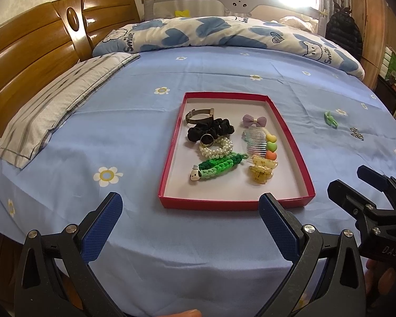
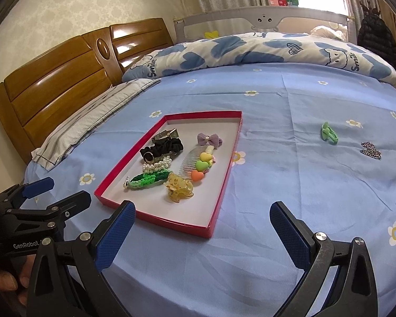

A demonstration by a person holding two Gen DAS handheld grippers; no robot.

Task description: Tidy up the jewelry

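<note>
Blue bedsheet (image 2: pixel 290 185), soft, creased. Red tray (image 2: pixel 221 198) just ahead-left of right claw (image 2: pixel 202 227), mostly filled. Green clip (image 2: pixel 328 132) and rhinestone piece (image 2: pixel 371 150) loose, ahead-right. Both claws agape, empty; left claw (image 1: pixel 191 215). Risk: pinching sheet with clip.

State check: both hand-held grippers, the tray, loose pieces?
left hand-held gripper: open, empty
right hand-held gripper: open, empty
red tray: uncovered, partly filled
green clip: outside tray, on sheet
sparkly clip: outside tray, on sheet
</note>
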